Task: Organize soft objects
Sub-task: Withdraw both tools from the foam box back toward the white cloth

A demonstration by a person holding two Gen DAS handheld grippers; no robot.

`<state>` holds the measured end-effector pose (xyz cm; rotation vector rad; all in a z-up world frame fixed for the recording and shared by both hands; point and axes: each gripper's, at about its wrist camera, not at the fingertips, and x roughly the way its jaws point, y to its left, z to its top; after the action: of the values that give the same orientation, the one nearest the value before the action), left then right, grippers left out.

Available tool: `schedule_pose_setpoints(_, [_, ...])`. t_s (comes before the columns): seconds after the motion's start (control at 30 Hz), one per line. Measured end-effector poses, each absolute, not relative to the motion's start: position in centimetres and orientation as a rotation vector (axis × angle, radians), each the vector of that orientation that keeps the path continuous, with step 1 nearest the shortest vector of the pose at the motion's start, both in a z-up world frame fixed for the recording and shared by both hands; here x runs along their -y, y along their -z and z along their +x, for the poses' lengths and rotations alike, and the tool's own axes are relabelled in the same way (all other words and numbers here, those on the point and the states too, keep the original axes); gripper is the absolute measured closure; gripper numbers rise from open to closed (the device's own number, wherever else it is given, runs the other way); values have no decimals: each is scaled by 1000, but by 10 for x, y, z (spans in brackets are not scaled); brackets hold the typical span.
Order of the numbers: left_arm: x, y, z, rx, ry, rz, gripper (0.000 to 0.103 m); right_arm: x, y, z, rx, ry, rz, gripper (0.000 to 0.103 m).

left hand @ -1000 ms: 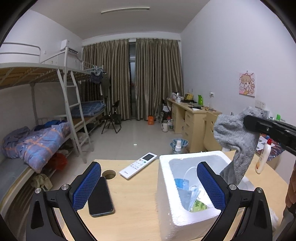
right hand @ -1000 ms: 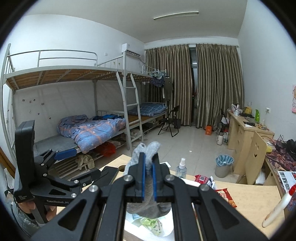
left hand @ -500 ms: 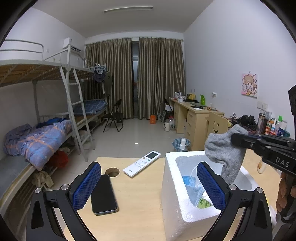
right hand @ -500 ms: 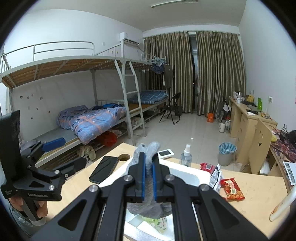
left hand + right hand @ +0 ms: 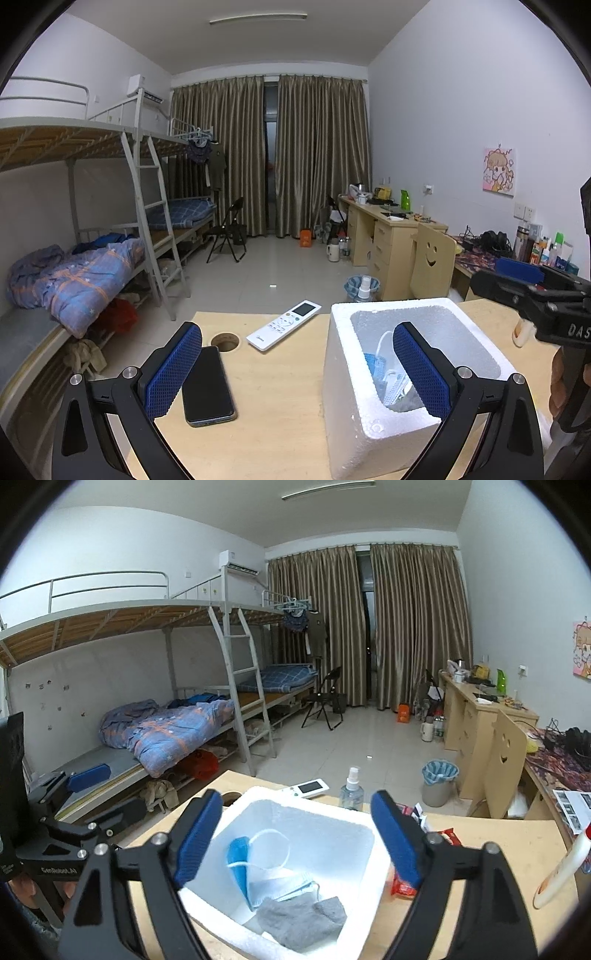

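- Left wrist view: the sock inside the foam box shows only as a grey sliver behind the left gripper's right finger; the rest is hidden by the box wall and that finger.
- Right wrist view: the grey sock lies flat on the box floor toward the near wall, its near edge cut off by the box rim.
- A blue face mask lies in the same box, just beyond the sock and touching it; its white loop curls upward.
- A red snack packet at the box's right side is mostly hidden behind the right gripper's right finger.
- A bottle at the table's right edge is cut off by the frame border.
- Right gripper: jaws spread wide above the box opening, holding nothing, touching nothing.
- Left gripper: jaws spread wide, empty; the left finger overlaps a phone in view, contact cannot be told.
- A remote lies near the table's far edge, left of the box; a spray bottle stands just beyond the box.
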<state>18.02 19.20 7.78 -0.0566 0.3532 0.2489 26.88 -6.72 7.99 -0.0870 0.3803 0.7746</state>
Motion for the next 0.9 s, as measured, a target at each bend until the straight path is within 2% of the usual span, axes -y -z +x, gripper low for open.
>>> schedule_pose_setpoints(0.07, [-192, -78, 178, -349, -249, -61, 0, 68, -80, 268, -380, -777, -88, 5])
schedule_pose_setpoints(0.23, [-189, -79, 176, -353, -252, -51, 0, 69, -81, 265, -382, -779, -91, 0])
schedule_pose_setpoints(0.9, [-159, -90, 144, -337, -246, -29, 0, 94, -87, 241, -366, -773, -71, 0])
